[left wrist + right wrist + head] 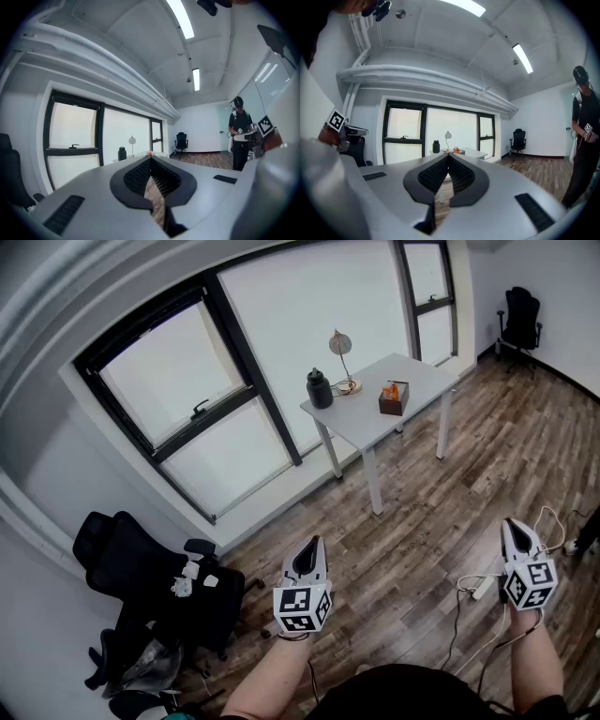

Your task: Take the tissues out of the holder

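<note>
A brown tissue holder (394, 399) with orange tissues (391, 389) sticking out of its top stands on a white table (375, 413) far across the room. Both grippers are held well short of it, over the wooden floor. My left gripper (313, 542) points toward the table with its jaws shut and nothing in them. My right gripper (510, 523), further right, is also shut and empty. In the left gripper view the tissues (150, 153) show just above the meeting jaw tips. In the right gripper view the holder (460, 151) is a small shape on the distant table.
A black bottle (320, 389) and a desk lamp (342, 357) share the table. A black office chair (141, 568) stands at the left, another (520, 320) in the far corner. Cables and a power strip (483, 589) lie on the floor. A person (239, 136) stands nearby.
</note>
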### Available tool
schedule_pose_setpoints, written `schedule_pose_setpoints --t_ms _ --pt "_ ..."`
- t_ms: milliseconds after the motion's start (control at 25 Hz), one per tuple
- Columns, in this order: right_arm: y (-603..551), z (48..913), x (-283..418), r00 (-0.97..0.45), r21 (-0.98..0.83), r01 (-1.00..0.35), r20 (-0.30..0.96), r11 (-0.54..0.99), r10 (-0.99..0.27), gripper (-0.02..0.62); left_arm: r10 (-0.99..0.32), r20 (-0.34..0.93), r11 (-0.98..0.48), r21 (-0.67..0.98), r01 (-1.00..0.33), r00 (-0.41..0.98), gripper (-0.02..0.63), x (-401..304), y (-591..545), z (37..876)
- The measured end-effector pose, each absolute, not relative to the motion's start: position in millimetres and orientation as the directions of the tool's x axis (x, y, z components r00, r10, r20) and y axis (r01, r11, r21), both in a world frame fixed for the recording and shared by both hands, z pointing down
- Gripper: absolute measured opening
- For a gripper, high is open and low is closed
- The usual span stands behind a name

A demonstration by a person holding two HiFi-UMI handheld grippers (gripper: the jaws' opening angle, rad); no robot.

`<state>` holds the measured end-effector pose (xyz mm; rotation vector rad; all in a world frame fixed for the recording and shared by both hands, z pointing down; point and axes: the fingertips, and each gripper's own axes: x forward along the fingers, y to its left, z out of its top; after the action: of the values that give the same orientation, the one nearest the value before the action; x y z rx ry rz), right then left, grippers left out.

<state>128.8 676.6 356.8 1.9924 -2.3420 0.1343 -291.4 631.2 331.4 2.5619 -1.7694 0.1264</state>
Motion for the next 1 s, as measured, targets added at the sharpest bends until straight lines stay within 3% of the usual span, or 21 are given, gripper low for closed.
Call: schedule_pose_setpoints --t_ms 600,1000 --pt "638.5 350.2 162.4 -0.289 0.062 -0.953 0.106 0.297 -0.951 0.005 -0.954 0.064 -0.296 -0.042 -0.954 0.293 0.005 -240.2 626.6 324.8" --pt "571.7 386.0 171.3 -0.249 -0.013 -0.968 0.165 0.250 -0.954 0.005 -0.964 0.088 -0.255 -0.055 -0.965 0.250 0.005 -265.7 553.3 334.2"
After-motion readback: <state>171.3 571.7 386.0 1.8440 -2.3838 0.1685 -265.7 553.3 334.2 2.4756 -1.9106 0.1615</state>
